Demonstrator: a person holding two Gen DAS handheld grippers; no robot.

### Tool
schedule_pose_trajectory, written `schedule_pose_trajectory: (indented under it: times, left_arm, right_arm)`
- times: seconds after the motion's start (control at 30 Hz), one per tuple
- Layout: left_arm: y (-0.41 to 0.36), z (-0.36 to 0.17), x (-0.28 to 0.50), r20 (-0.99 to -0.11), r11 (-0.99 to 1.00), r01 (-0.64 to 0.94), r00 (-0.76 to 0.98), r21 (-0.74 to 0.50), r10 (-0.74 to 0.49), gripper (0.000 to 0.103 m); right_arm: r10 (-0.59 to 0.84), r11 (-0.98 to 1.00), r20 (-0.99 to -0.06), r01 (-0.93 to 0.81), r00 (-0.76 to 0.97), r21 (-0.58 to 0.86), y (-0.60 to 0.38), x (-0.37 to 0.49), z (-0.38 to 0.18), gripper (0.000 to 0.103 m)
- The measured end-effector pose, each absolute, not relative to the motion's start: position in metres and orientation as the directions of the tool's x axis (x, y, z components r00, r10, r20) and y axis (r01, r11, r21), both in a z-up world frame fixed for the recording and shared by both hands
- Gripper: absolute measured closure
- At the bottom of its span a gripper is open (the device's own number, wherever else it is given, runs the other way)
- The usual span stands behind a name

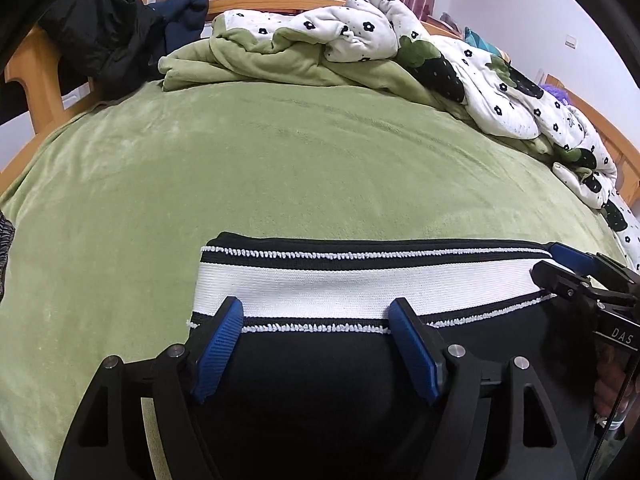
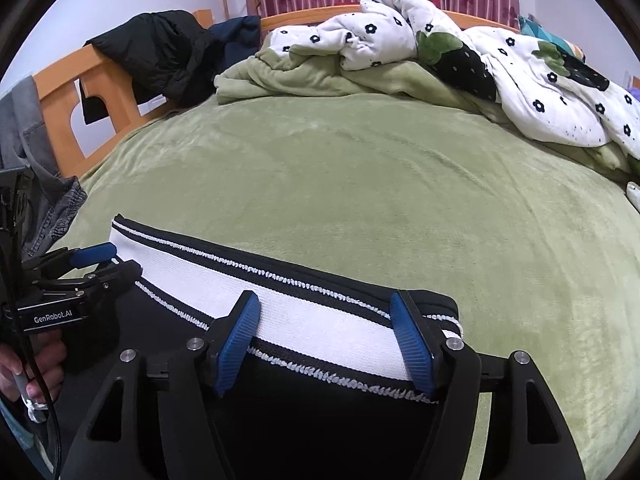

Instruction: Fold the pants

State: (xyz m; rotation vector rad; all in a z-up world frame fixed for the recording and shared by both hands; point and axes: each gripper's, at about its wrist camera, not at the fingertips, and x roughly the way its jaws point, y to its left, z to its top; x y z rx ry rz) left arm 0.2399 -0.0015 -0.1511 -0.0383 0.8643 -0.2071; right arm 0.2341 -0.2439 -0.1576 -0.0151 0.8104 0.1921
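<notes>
The black pants with a white, black-edged ribbed waistband [image 1: 360, 284] run out of the bottom of both wrist views, so their legs go unseen. The left gripper [image 1: 316, 320] covers part of the dark cloth below the band, and the right gripper [image 2: 324, 320] does likewise. Whether any blue ribbed pad [image 1: 218, 352] touches the fabric cannot be told. A hand [image 2: 28, 364] is cut off at the left edge. Grey denim cloth [image 2: 28, 152] is cropped there too.
</notes>
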Motion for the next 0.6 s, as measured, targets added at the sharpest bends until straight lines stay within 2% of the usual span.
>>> schedule_pose_trajectory:
  times: [0.1,0.23,0.33,0.4,0.6]
  left_arm:
    - [-0.001,-0.146,0.239,-0.756,0.977,0.174,0.623,-0.119,-0.203,0.031]
    - [-0.003,-0.139,0.224,-0.757,0.96,0.204,0.592,-0.192,-0.277,0.031]
    - [-0.009,-0.136,0.202,-0.751,0.954,0.223,0.591,-0.198,-0.294,0.031]
    - [-0.014,-0.135,0.184,-0.751,0.952,0.249,0.59,-0.181,-0.297,0.031]
    - [-0.028,-0.127,0.131,-0.747,0.938,0.319,0.59,-0.134,-0.308,0.031]
  right_arm:
    - [0.153,0.983,-0.728,-0.18,0.668,0.041,-0.242,0.235,-0.158,0.033]
    - [0.134,0.986,-0.739,-0.163,0.66,0.033,-0.242,0.23,-0.151,0.034]
    - [0.252,0.968,-0.71,-0.167,0.657,0.19,-0.253,0.209,-0.14,0.034]
    - [0.305,0.952,-0.701,-0.184,0.644,0.245,-0.257,0.192,-0.136,0.034]
    - [0.188,0.975,-0.751,-0.214,0.632,0.063,-0.247,0.125,-0.149,0.034]
